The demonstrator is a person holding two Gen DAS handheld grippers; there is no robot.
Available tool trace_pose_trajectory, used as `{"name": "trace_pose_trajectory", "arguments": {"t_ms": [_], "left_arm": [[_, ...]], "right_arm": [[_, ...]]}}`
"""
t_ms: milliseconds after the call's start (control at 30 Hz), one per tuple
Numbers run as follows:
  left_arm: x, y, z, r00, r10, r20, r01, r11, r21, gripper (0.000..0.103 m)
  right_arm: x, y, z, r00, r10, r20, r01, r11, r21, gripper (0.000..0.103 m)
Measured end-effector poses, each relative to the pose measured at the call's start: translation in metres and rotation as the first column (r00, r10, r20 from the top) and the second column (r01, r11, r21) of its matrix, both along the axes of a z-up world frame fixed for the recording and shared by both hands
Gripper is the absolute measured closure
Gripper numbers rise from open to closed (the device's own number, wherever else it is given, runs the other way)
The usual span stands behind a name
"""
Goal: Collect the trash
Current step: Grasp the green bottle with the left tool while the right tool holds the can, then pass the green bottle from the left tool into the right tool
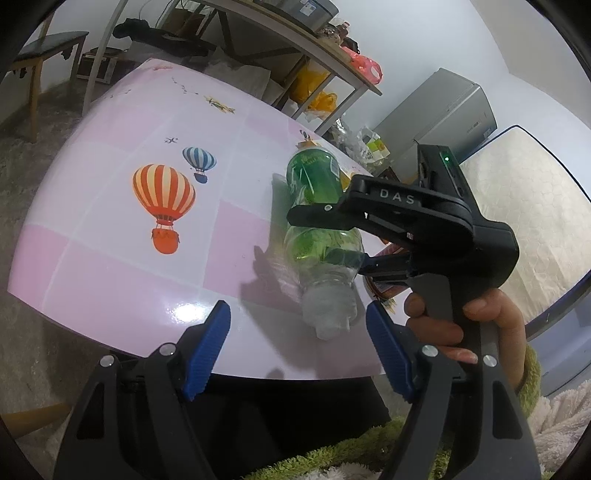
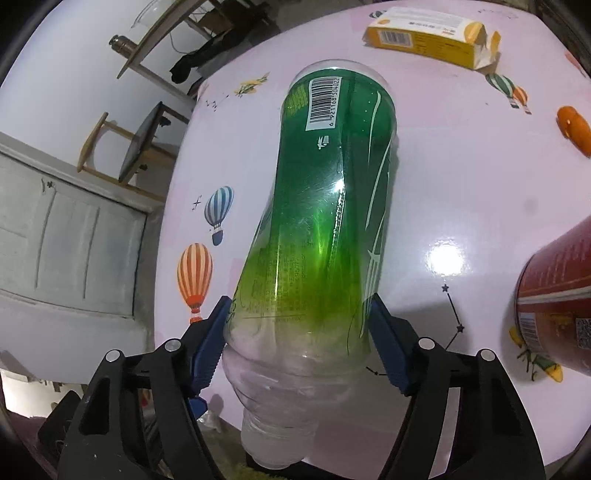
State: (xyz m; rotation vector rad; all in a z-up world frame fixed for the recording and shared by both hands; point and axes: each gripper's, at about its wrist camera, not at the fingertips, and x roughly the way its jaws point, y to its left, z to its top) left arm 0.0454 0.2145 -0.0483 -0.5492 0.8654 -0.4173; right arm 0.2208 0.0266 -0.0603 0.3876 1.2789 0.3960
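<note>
We are early in collecting the trash: the green plastic bottle (image 2: pixel 325 221) lies on its side on the worktop (image 2: pixel 461 192), and our right hand-held gripper (image 2: pixel 299 347) has its blue pads against the bottle's lower body, not yet lifted. Our left hand-held gripper (image 1: pixel 297 350) hangs open and empty over the near edge. A yellow carton (image 2: pixel 432 35) and a red can (image 2: pixel 557 295) remain, the can just beside the bottle.

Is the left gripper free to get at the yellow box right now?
Probably not directly: the left gripper hangs open at the table's near edge, with the green bottle and right gripper ahead; the yellow box lies beyond.
</note>
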Motion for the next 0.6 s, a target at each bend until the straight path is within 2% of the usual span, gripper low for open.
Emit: {"name": "trace_pose_trajectory", "arguments": {"t_ms": [200, 600], "left_arm": [[0.000, 0.001, -0.001, 1.000, 0.009, -0.005, -0.009, 1.000, -0.006, 0.029], [0.001, 0.002, -0.002, 1.000, 0.016, -0.008, -0.016, 1.000, -0.004, 0.030]], "right_arm": [[-0.003, -0.004, 0.003, 1.000, 0.009, 0.018, -0.009, 1.000, 0.015, 0.035], [-0.017, -0.021, 0.027, 0.990, 0.025, 0.141, -0.027, 1.000, 0.011, 0.036]]}}
